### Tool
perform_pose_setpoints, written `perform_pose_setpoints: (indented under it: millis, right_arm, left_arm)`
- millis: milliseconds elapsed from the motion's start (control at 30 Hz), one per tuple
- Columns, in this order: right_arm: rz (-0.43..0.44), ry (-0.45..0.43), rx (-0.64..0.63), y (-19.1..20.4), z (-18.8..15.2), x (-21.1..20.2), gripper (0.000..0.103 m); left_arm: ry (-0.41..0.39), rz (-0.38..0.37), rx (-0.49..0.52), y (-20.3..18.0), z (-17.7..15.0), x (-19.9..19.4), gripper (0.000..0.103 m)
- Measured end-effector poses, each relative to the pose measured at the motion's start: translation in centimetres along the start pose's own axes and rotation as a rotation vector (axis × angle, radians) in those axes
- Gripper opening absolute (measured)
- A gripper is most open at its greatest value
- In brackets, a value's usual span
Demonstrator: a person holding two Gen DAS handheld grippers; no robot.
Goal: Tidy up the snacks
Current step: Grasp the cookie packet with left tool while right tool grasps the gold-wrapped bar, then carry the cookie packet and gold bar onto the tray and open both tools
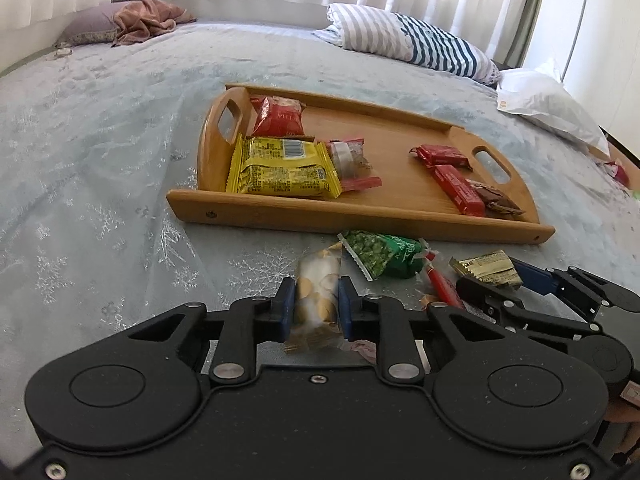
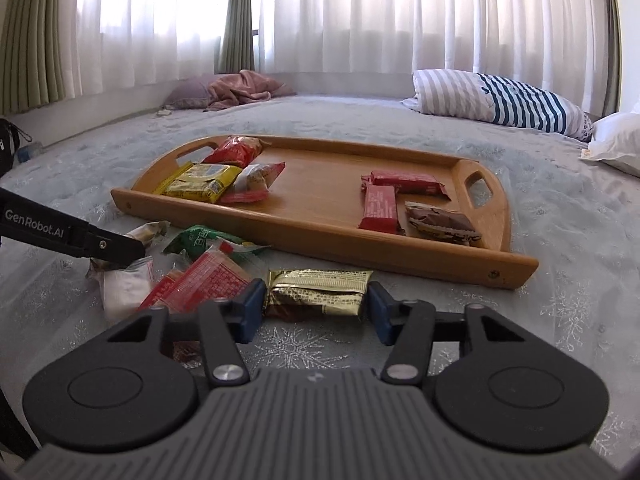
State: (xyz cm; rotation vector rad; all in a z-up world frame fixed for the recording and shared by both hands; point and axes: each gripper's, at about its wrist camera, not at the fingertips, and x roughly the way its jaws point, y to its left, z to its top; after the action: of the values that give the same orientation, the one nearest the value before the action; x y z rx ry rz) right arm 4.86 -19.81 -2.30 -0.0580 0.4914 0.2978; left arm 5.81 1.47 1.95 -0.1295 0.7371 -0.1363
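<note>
Pinching a clear packet of round biscuits [image 1: 318, 300] between its blue pads, the left hand-held gripper [image 1: 316, 304] sits at the lower centre of the left wrist frame, low over the snowflake-patterned bed [image 1: 100, 184]. Just above it in that frame lie a green pea snack packet [image 1: 380, 254] and a red stick packet [image 1: 442, 286]. In the right wrist frame the right hand-held gripper [image 2: 316, 312] is spread around a gold foil bar [image 2: 318, 292] lying on the bed, with a gap visible on the right side. A wooden tray [image 1: 360, 218] sits mid-frame, holding a yellow packet [image 1: 282, 166] and a red bag [image 1: 278, 116] at its left end, and 2 red bars [image 1: 450, 172] plus a brown wrapper [image 1: 496, 200] at its right end. A striped pillow [image 1: 408, 38] lies at upper right.
</note>
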Motion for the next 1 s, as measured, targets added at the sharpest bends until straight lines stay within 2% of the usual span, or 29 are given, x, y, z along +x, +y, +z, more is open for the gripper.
perform_pose_setpoints:
  millis: [267,467,733,1000]
  right_arm:
    - [-0.007,-0.036,0.051,-0.9,0.9,-1.1,0.055]
    - [-0.041,-0.068,0.081,-1.6,2.7,-1.4,0.055]
    - [-0.099,-0.096,0.11,-3.5,6.0,-0.9,0.056]
    - [-0.11,-0.084,0.152,-5.8,9.0,1.3,0.056]
  left_arm:
    - [-0.057,0.021,0.044,-0.6,0.9,-2.0,0.021]
    - [-0.104,0.018,0.084,-1.2,2.8,-2.9,0.021]
    - [-0.153,0.01,0.099,-2.0,6.2,-2.4,0.021]
    - [-0.171,0.001,0.082,-2.6,10.2,-0.4,0.021]
